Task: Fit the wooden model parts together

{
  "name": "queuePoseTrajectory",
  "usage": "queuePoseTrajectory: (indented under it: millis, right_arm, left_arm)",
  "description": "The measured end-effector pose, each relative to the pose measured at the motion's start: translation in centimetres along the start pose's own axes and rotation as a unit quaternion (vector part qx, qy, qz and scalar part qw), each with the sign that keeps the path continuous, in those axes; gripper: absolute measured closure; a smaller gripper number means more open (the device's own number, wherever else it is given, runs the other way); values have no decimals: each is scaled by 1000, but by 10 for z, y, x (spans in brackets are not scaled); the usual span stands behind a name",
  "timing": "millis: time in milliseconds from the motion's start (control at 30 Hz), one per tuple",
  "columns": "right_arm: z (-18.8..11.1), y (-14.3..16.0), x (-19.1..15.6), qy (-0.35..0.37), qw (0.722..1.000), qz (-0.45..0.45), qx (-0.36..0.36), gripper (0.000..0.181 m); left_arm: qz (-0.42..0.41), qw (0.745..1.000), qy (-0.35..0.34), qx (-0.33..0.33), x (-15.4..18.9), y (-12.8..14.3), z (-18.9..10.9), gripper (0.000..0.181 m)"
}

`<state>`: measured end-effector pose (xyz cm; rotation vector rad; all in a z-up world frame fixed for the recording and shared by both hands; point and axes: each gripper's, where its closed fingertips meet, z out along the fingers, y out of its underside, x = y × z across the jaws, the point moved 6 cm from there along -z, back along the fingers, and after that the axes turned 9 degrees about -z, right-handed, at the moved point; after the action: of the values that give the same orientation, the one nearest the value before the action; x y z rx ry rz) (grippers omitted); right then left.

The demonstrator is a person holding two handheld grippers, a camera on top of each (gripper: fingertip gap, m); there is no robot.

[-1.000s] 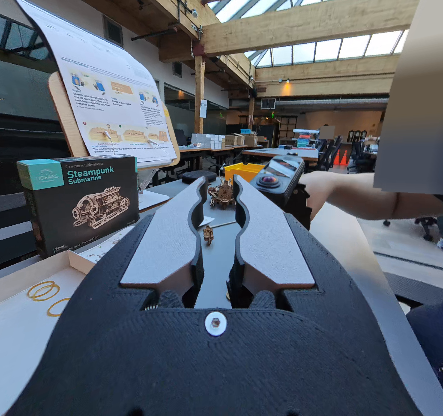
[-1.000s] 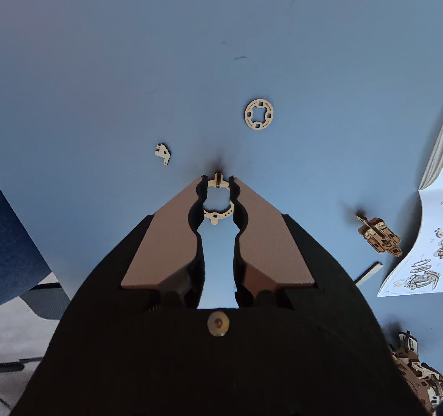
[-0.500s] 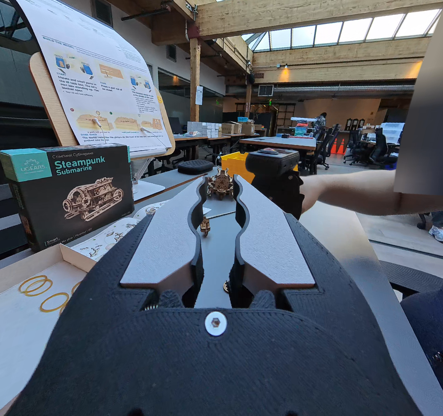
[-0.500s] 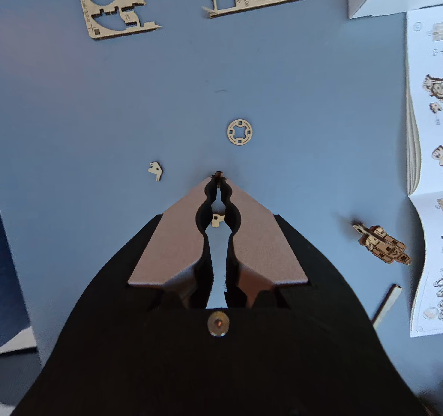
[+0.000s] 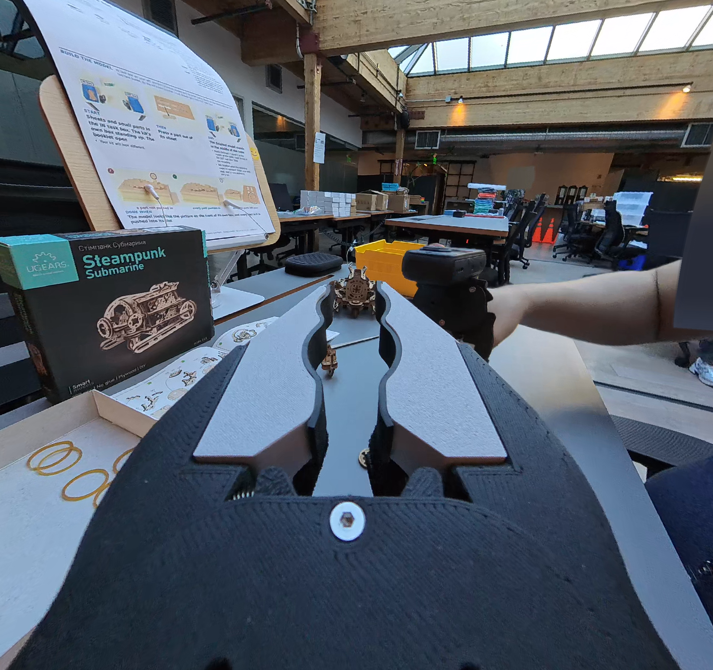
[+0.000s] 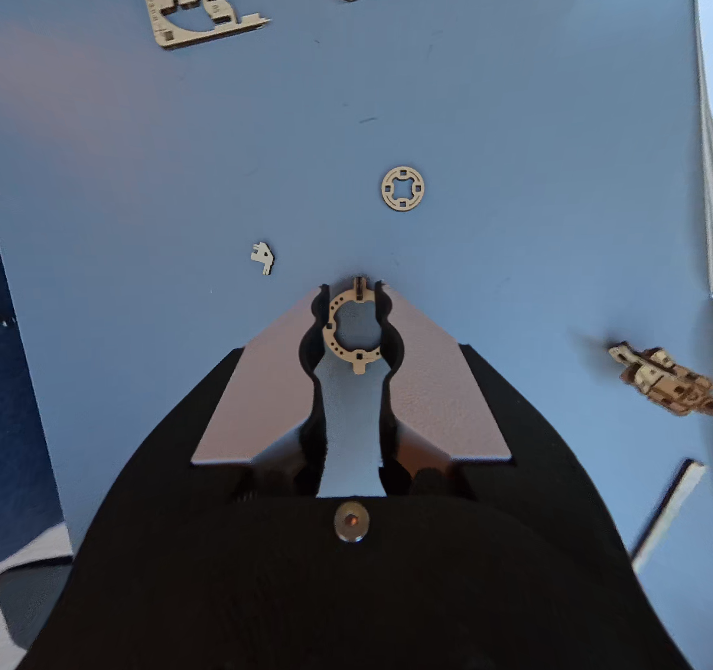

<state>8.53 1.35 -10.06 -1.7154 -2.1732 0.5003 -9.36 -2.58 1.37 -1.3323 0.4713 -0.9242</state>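
My right gripper (image 6: pixel 352 289) points down at the blue-grey table (image 6: pixel 501 149). It is shut on a flat wooden ring with tabs (image 6: pixel 335 347), which sits across its width between the two fingers, just above the table. A round wooden disc (image 6: pixel 390 175) and a small hooked part (image 6: pixel 264 257) lie beyond the tips. A small wooden sub-assembly (image 6: pixel 663 381) lies to the right and also shows in the left wrist view (image 5: pixel 330 360). My left gripper (image 5: pixel 353 288) is open and empty, low over the table, aimed at the wooden submarine model (image 5: pixel 354 298).
The kit box (image 5: pixel 108 311), an instruction sheet on a stand (image 5: pixel 154 130), an open booklet (image 5: pixel 185 377) and a tray with rubber bands (image 5: pixel 23 535) are at the left. A person's forearm (image 5: pixel 578 304) reaches in from the right. Punched wooden sheets (image 6: pixel 162 14) lie far off. There is about 20 cm between the tips of the two grippers. About 6 cm separates my right fingertips from the round wooden disc (image 6: pixel 390 175).
The right jaws narrowed half a second ago and now stand wider, with the ring flat between them. The left gripper's view shifted slightly. The right gripper's body tipped further down.
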Motion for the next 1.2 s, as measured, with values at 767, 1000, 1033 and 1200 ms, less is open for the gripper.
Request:
queuePoseTrajectory:
  millis: [767,1000,1033,1200]
  right_arm:
    - [-3,-6,-10,24,814,-573,-93,169]
    - [-2,-8,-10,30,808,-581,-90,173]
    - [-2,-8,-9,33,810,-579,-90,173]
    - [-1,-9,-3,37,838,-536,-95,174]
  left_arm:
    - [1,1000,-1,-27,-3,10,6,162]
    - [1,1000,-1,-31,-2,11,7,162]
    - [1,1000,-1,-30,-2,11,7,162]
    - [1,999,0,-32,-2,12,8,162]
